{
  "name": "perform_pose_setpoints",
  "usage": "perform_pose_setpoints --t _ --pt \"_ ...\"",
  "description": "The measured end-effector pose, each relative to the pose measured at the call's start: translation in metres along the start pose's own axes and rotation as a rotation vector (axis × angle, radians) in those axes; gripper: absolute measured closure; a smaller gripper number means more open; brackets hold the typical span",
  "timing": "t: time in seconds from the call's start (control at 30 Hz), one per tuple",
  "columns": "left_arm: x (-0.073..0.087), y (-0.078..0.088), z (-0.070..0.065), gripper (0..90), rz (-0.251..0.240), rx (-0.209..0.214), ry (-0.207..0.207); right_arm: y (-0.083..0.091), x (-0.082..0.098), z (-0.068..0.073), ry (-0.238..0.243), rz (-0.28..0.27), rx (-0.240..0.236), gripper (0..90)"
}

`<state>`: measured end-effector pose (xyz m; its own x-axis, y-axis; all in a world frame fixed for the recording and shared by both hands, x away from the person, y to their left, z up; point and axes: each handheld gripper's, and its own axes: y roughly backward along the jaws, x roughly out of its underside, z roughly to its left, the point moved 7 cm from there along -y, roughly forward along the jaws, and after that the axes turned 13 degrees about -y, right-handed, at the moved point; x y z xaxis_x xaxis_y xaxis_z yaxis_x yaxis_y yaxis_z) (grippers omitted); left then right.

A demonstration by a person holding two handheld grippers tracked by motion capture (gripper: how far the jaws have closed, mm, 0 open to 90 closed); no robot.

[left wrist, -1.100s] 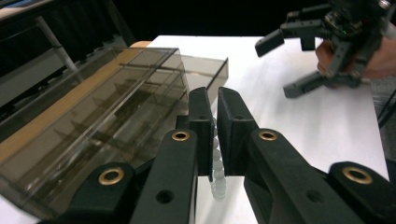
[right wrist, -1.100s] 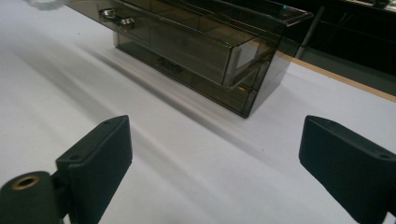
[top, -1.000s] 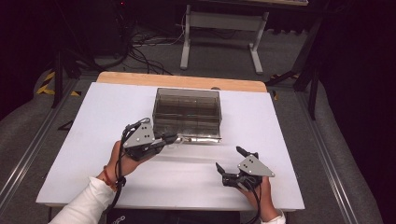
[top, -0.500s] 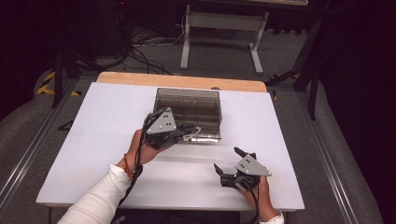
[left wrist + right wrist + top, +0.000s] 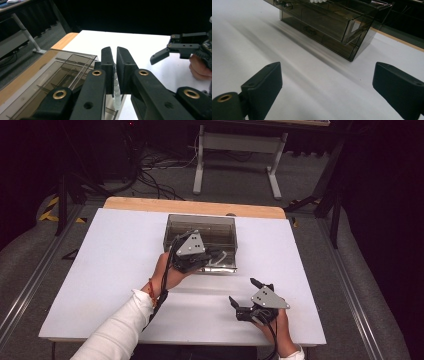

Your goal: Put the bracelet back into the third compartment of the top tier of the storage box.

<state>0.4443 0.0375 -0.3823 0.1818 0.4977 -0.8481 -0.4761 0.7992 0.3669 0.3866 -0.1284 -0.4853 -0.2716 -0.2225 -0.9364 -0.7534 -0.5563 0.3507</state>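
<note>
A smoky see-through drawer box (image 5: pixel 200 226) stands in the middle of the white table (image 5: pixel 100 270). My left gripper (image 5: pixel 220 258) hovers at the box's front right corner, shut on a string of white beads (image 5: pixel 116 93) that hangs down between its jaws (image 5: pixel 113 53). The box (image 5: pixel 50 82) lies to the left below it. My right gripper (image 5: pixel 243 291) rests low near the table's front right, open and holding nothing. In the right gripper view its jaws (image 5: pixel 327 82) stand wide apart, facing the box (image 5: pixel 324 22), with the beads (image 5: pixel 318 1) at the top edge.
A wooden strip (image 5: pixel 195 207) runs along the table's far edge behind the box. Beyond it a white metal stand (image 5: pixel 235 150) and cables lie on the grey floor. Bare white table spreads to the left and front of the box.
My left gripper has moved right and away from me, from the box's front left to its front right corner. The right gripper has barely shifted.
</note>
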Motion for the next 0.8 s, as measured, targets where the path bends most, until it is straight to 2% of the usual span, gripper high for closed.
perform_pose_setpoints --t 0.3,0.5,0.57,0.6,0.7,0.8 --pt "0.004 -0.017 -0.001 84.7 0.020 0.019 0.024 -0.001 0.001 0.000 0.005 0.002 0.003 11.0" --pt "0.004 -0.021 0.000 84.6 0.028 0.008 0.024 -0.003 0.002 0.000 0.009 0.016 0.015 11.2" --pt "0.006 -0.023 0.000 84.6 0.032 0.015 0.033 -0.003 0.002 0.001 0.011 0.020 0.017 11.2" --pt "0.007 -0.024 0.001 84.5 0.038 0.005 0.032 -0.004 0.003 0.002 0.015 0.025 0.017 11.2" --pt "0.009 -0.026 0.001 84.3 0.034 0.014 0.059 -0.004 0.004 0.003 0.028 0.031 0.021 11.6" --pt "0.012 -0.028 0.002 83.9 0.048 0.016 0.059 -0.004 0.004 0.002 0.029 0.037 0.030 11.7"
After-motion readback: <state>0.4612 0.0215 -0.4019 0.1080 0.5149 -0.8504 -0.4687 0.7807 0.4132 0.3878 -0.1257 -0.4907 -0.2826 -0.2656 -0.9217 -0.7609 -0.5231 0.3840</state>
